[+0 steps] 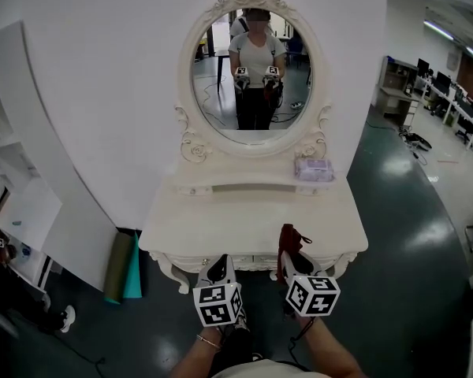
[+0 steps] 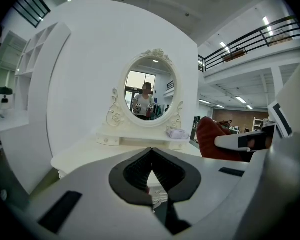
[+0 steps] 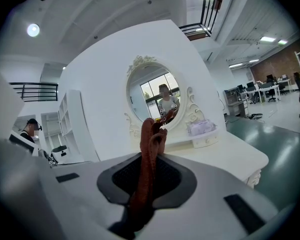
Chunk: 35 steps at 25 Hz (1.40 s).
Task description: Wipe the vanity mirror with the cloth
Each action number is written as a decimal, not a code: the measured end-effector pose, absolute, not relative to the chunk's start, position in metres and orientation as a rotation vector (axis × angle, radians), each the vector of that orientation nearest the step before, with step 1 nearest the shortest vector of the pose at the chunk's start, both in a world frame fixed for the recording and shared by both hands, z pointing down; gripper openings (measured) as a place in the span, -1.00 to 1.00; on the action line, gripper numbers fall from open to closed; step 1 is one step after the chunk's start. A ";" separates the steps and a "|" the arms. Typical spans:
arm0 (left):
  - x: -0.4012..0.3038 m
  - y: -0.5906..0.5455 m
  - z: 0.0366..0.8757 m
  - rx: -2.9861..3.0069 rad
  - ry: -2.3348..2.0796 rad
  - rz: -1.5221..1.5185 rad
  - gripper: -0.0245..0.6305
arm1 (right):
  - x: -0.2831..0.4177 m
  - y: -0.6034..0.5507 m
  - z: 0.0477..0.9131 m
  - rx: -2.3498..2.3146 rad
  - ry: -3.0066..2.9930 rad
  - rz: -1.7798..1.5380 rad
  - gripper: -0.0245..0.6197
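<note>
Had the cloth (image 3: 149, 151) clamped in my R gripper (image 1: 290, 257); L gripper (image 1: 220, 266) pinched together, empty. Both well short of the mirror (image 1: 254, 77), so I reckoned no wiping done yet, whole glass left.

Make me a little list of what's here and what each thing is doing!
mirror: oval, upright on the white vanity table, untouched
cloth: dark red, pinched in the right gripper
left gripper: jaws together, holding nothing
packet: on the vanity table, below the mirror's right side
wiping: not yet begun
</note>
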<state>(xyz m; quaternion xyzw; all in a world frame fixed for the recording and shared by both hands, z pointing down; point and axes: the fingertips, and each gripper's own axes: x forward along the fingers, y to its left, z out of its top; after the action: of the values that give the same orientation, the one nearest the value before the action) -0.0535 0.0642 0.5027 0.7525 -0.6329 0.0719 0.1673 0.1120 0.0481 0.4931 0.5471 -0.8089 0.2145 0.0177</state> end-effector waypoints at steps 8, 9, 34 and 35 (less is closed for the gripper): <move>-0.064 0.018 0.505 2.142 -1.810 0.201 -0.89 | 0.116 0.002 0.492 1.728 -2.505 0.647 -0.73; -0.065 0.011 0.503 2.145 -1.812 0.197 -0.89 | 0.115 -0.006 0.491 1.730 -2.506 0.640 -0.73; -0.111 -0.196 0.478 2.224 -1.777 0.161 -0.89 | 0.084 -0.201 0.466 1.865 -2.473 0.606 -0.73; -0.114 -0.203 0.478 2.223 -1.775 0.154 -0.89 | 0.081 -0.207 0.465 1.865 -2.470 0.599 -0.73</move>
<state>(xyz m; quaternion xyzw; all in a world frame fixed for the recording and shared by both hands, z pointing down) -0.1135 -0.2029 0.4779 0.7720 -0.6164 0.0535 0.1456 0.0808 -0.2067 0.4653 0.5916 -0.7835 0.1899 -0.0055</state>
